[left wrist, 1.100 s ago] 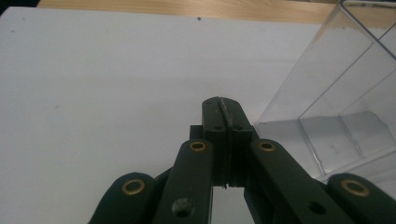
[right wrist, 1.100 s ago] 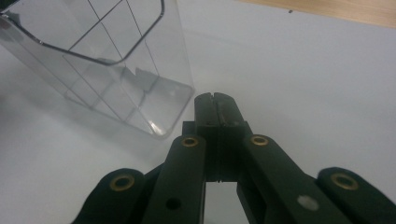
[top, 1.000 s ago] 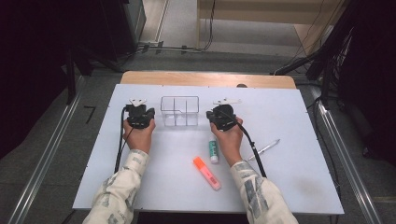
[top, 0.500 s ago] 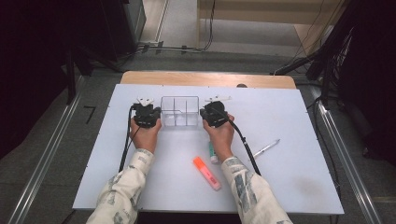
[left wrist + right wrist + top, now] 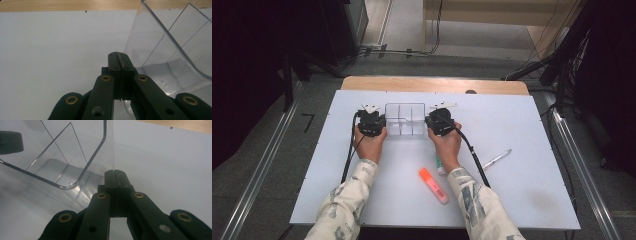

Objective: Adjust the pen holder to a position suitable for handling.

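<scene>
Centre frame, my left gripper (image 5: pixel 372 121) and right gripper (image 5: pixel 441 121), both pinched fully closed on nothing, flank the clear plastic divided box (image 5: pixel 405 119) just beside its walls.

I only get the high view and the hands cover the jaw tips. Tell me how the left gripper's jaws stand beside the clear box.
Observer: The left gripper is shut, pads together with nothing between them, just outside the clear organizer box.
Operator: Now report the right one.
Observer: The right gripper is shut too, empty, by the box's rounded corner.
Operator: Check the box's contents.
Observer: Its near compartments look empty.
</scene>
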Tool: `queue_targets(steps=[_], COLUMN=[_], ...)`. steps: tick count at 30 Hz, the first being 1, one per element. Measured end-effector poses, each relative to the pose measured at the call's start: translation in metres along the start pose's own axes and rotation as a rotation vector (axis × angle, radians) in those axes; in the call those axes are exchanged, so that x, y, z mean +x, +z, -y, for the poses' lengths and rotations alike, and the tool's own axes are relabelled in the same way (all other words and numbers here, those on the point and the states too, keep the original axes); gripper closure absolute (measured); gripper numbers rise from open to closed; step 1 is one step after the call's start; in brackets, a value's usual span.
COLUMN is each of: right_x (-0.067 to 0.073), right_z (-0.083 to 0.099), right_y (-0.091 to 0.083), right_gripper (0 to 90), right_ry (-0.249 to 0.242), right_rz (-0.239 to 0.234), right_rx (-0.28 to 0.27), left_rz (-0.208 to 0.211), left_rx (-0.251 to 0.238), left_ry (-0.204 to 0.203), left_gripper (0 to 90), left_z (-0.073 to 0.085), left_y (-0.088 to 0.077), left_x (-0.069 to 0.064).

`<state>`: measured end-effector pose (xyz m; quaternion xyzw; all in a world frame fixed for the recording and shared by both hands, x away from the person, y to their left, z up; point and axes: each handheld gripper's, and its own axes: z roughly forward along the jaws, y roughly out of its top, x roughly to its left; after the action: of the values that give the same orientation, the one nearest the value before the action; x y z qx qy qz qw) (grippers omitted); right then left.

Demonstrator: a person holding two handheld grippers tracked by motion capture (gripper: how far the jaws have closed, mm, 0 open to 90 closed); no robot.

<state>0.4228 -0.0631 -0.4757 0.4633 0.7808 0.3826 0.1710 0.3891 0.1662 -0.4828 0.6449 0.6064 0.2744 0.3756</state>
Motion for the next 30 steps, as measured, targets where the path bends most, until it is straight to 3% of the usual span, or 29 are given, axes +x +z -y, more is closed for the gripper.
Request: queue_targets(steps=[12, 30], right_x=[-0.016, -0.079], right_z=[0.009, 0.029], right_y=[-0.017, -0.057], right_gripper=[88.3, 88.3], right_ry=[0.025, 0.106], right_rz=[0.017, 0.100], right_rx=[0.005, -0.024], left_rz=[0.060, 0.151], left_rx=[0.013, 0.033], left_ry=[0.015, 0.053], left_gripper=[90.0, 90.0], left_z=[0.003, -0.002], left_y=[0.000, 0.017], left_x=[-0.022, -0.094])
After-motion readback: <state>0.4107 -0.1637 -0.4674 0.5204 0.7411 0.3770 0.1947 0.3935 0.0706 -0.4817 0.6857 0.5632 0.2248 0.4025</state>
